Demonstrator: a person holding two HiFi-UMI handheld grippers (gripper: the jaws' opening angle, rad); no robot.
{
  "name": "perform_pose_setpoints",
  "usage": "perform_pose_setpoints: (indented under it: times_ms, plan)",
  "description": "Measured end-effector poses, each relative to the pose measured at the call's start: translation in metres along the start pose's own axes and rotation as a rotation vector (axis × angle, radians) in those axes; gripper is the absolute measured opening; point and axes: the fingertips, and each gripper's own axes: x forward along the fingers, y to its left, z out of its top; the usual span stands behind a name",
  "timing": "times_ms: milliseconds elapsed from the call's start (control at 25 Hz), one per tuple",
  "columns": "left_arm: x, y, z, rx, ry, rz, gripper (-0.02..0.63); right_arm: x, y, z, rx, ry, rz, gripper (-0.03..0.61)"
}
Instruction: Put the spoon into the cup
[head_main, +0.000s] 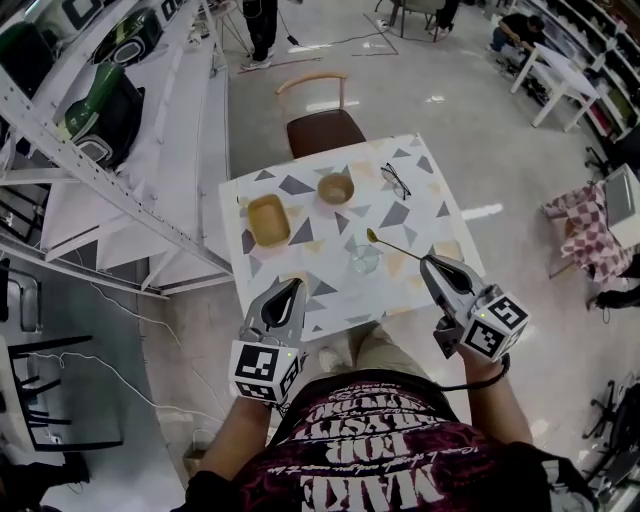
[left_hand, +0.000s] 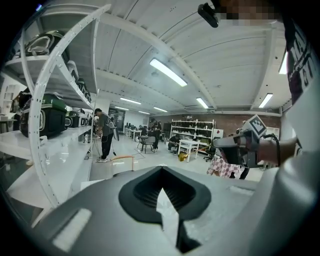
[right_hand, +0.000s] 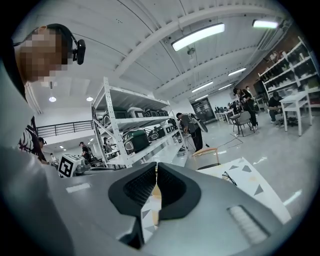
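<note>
- Hovering at the near left corner of the bench (head_main: 420, 215), the left tongs (head_main: 296, 285) have their tips together with nothing between them, and they take no part in the work.
- Further in, a tray (head_main: 268, 220) and a bowl (head_main: 335, 188) stand toward the far side, both apart from the cup.
- Near the middle stands the cup (head_main: 364, 260), clear glass, upright, with no spoon inside it.
- The spoon (head_main: 392, 246) is off the bench and slants away from the right tongs toward the left. Its scoop end shows just beyond the cup's far rim, but its height above the cup cannot be told.
- Glasses (head_main: 395, 181) lie toward the far right corner, well apart from the cup.
- The right tongs (head_main: 424, 260) are clamped on the spoon's handle end and point toward the cup.
- The step in hand looks like carrying the spoon to the cup. The next move calls for bringing the scoop end over the mouth, tipping it down and lowering it inside. Only then should the tongs part, and a knock on the rim could topple the light glass.
</note>
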Motion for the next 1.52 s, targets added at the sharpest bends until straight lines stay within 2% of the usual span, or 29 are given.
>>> perform_pose_setpoints:
  times_ms: [240,600,1080,1320,1520]
  plan:
    - [0.021,0.005,0.0,0.005,0.024,0.011,0.0,0.02,-0.027,-0.027,0.036,0.075,0.005,0.035]
    - [0.064,0.017,0.003,-0.013,0.055,0.03,0.0,0.055,-0.075,-0.078,0.101,0.244,0.023,0.035]
    - [0.116,0.021,-0.002,-0.045,0.09,0.032,0.0,0.082,-0.119,-0.133,0.175,0.455,0.054,0.035]
    - [0.127,0.025,-0.005,-0.06,0.1,0.052,0.0,0.097,-0.134,-0.162,0.181,0.552,0.063,0.035]
    - [0.126,0.025,-0.011,-0.077,0.12,0.07,0.0,0.106,-0.141,-0.192,0.122,0.652,0.059,0.035]
